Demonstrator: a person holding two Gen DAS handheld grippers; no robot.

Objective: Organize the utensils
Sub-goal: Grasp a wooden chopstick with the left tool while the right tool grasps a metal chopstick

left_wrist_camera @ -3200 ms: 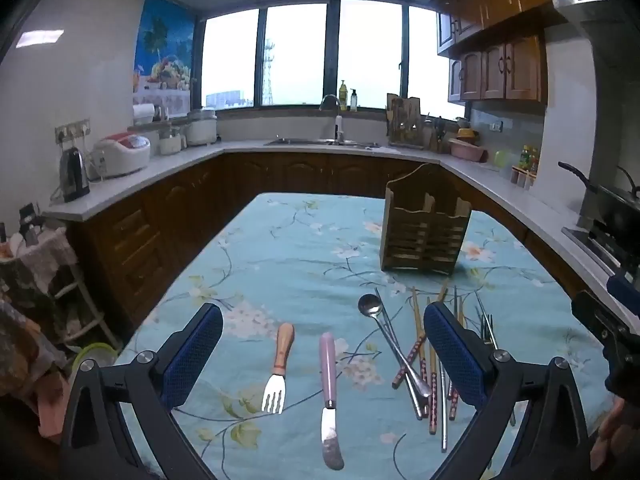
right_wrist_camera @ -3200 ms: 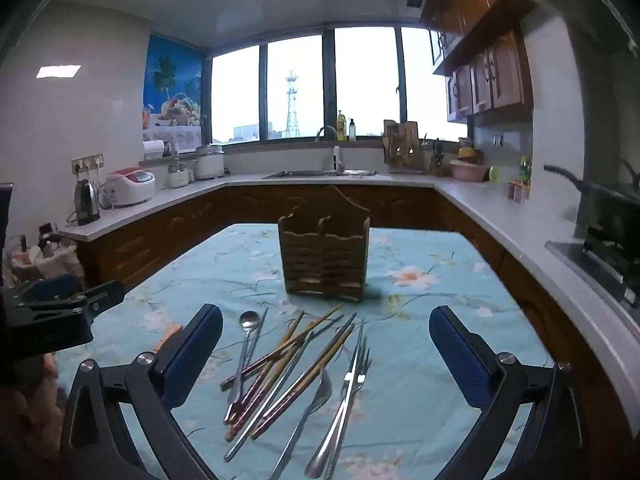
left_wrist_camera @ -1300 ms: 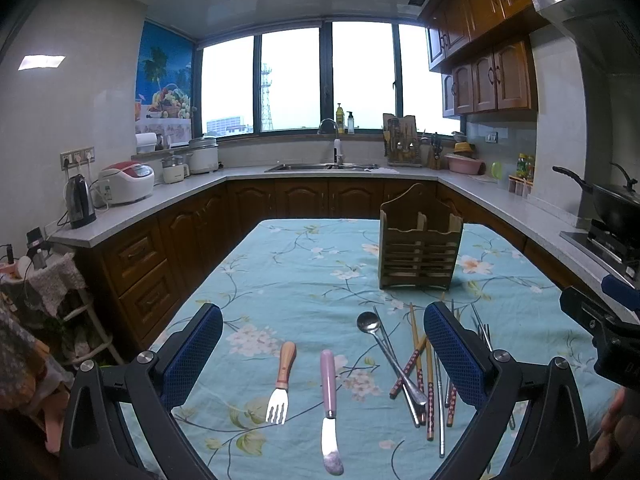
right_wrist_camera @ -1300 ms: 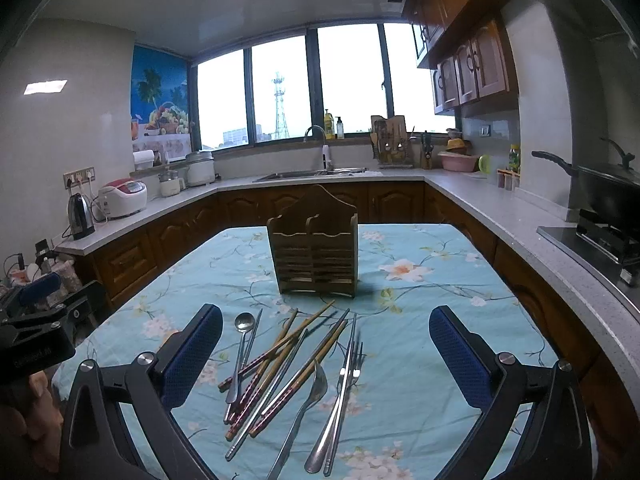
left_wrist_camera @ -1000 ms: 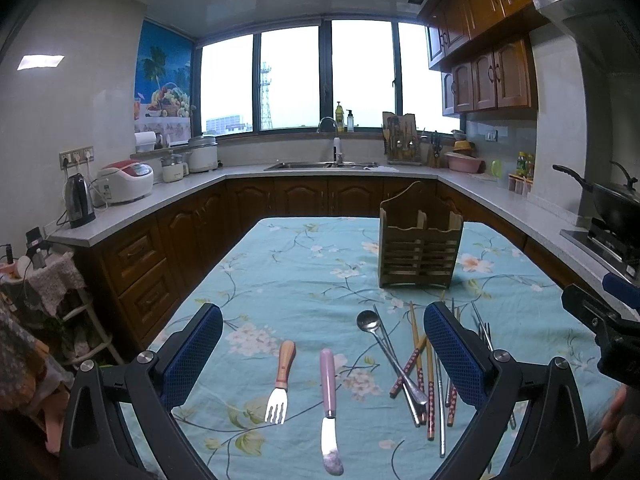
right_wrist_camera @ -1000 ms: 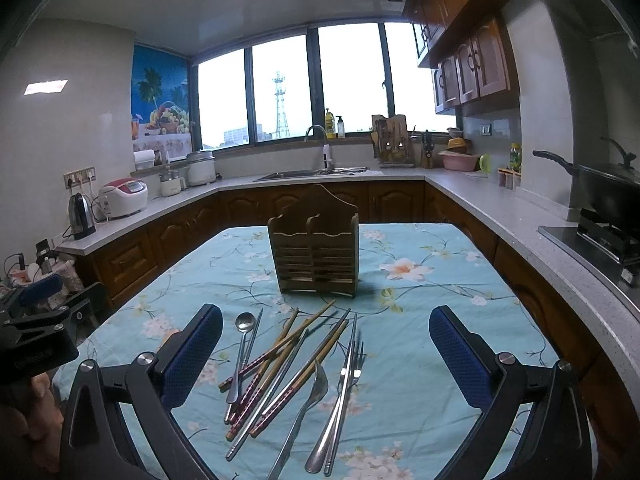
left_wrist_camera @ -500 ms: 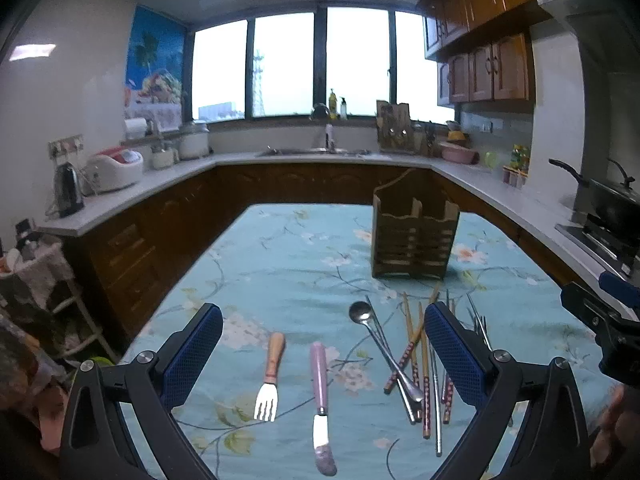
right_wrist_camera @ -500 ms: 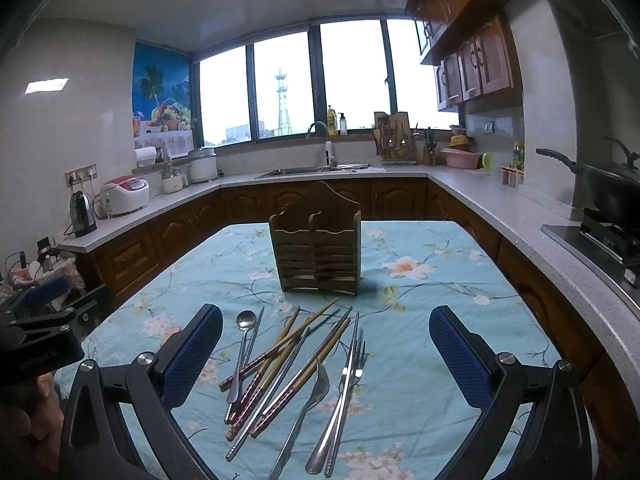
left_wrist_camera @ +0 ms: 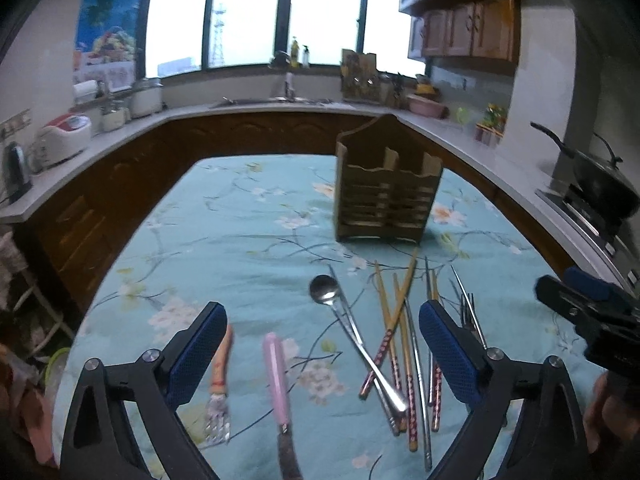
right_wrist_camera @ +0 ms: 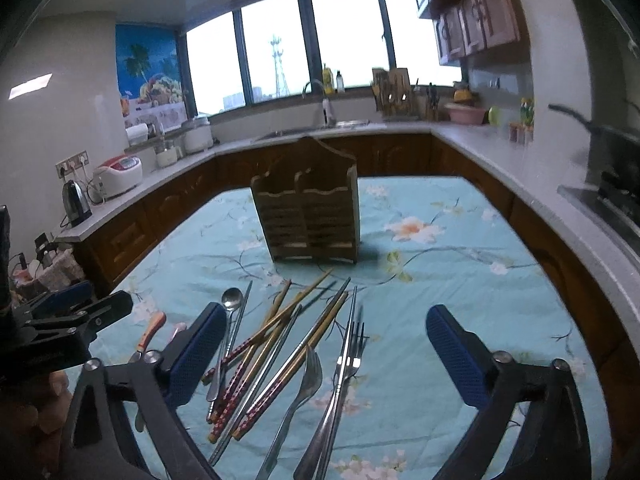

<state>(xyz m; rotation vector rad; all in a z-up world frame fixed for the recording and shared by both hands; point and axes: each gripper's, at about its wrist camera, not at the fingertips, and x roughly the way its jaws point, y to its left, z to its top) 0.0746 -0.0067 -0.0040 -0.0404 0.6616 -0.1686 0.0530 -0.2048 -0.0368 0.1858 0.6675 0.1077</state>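
Note:
Both grippers hover low over a table with a floral cloth [left_wrist_camera: 248, 216]. My left gripper [left_wrist_camera: 320, 316] has its jaws wide and closing, nothing pressed between them. Under it lie a pink-handled knife [left_wrist_camera: 276, 372], a wooden-handled fork [left_wrist_camera: 222, 360] half hidden by the left finger, and a steel spoon [left_wrist_camera: 352, 332]. My right gripper [right_wrist_camera: 325, 314] is also wide and closing. It hangs over a heap of chopsticks [right_wrist_camera: 280, 328] and steel forks [right_wrist_camera: 348, 356]. A wooden utensil holder [right_wrist_camera: 310, 216] stands upright beyond the heap.
The other gripper shows at each view's edge: the right one [left_wrist_camera: 580, 304], the left one [right_wrist_camera: 76, 320]. Counters run around the table, with a kettle [right_wrist_camera: 76, 204] and rice cooker [right_wrist_camera: 118, 174] on the left and a stove with a pan [left_wrist_camera: 600, 184] on the right.
Both grippers have tipped downward and come closer to the table. The utensils look larger and sit higher between the fingers. Nothing on the table has moved.

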